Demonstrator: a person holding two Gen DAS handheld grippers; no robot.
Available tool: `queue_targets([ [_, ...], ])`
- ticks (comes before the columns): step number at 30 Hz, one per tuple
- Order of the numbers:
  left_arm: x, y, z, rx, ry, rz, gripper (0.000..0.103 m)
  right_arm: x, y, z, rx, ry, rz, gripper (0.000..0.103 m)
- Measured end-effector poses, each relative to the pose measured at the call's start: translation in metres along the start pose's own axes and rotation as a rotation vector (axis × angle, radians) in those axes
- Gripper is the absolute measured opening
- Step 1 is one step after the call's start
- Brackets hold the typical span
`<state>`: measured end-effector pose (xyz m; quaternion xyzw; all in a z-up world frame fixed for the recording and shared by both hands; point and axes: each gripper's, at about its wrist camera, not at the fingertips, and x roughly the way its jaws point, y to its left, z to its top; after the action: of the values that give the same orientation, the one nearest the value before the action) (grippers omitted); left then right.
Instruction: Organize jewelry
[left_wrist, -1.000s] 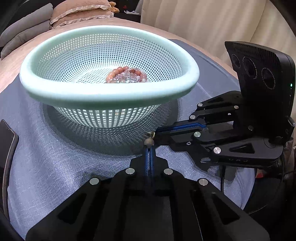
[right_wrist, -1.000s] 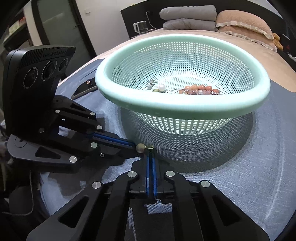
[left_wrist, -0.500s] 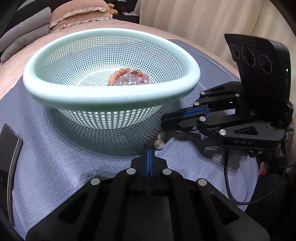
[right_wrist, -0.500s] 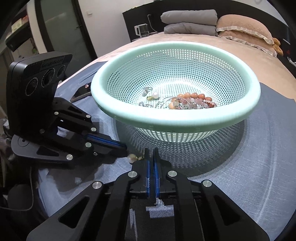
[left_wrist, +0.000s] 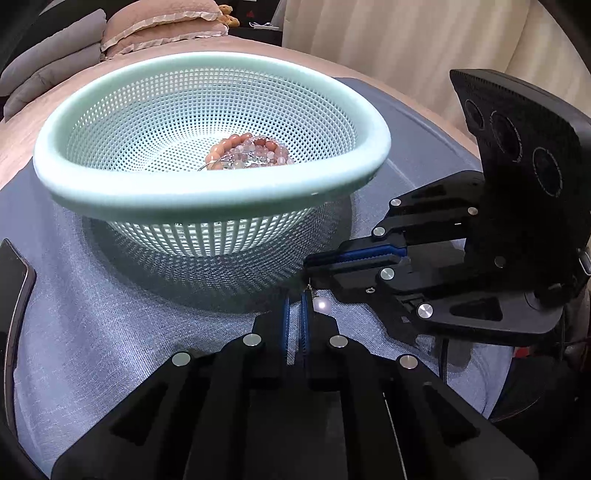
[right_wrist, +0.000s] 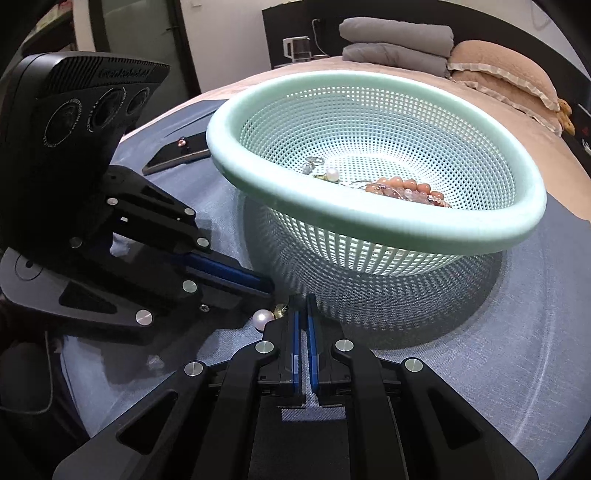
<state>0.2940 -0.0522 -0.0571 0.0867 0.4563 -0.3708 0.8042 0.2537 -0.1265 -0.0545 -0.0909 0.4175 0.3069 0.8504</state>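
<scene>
A pink bead bracelet (left_wrist: 251, 151) already lay in the round pale-green plastic basket (left_wrist: 207, 192). At its six o'clock, the left gripper (left_wrist: 294, 301) and right gripper (right_wrist: 302, 301), both clenched, met at a small white pearl earring (right_wrist: 261, 318), not yet inside; I couldn't tell which gripped it.

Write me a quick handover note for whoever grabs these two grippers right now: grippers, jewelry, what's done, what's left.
Left gripper: shut, tip beside the pearl earring.
Right gripper: shut, tip also at the earring; whether either pinches it is unclear.
The earring sits low over the grey cloth, in front of the basket.
Done: bead bracelets and another pearl piece lie in the basket.
Left: get this earring into the basket.
</scene>
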Motion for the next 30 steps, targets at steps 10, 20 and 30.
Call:
queue_targets([
  [10, -0.011, 0.004, -0.011, -0.045, 0.019, 0.001, 0.006, -0.015, -0.005, -0.013, 0.102, -0.008, -0.006, 0.006],
  [20, 0.005, -0.011, -0.003, -0.064, 0.006, -0.022, 0.006, -0.01, -0.007, -0.006, 0.136, -0.014, 0.039, 0.006],
  [30, -0.01, -0.006, -0.009, -0.094, -0.019, -0.043, 0.006, -0.022, -0.006, -0.007, 0.144, -0.05, 0.086, 0.006],
])
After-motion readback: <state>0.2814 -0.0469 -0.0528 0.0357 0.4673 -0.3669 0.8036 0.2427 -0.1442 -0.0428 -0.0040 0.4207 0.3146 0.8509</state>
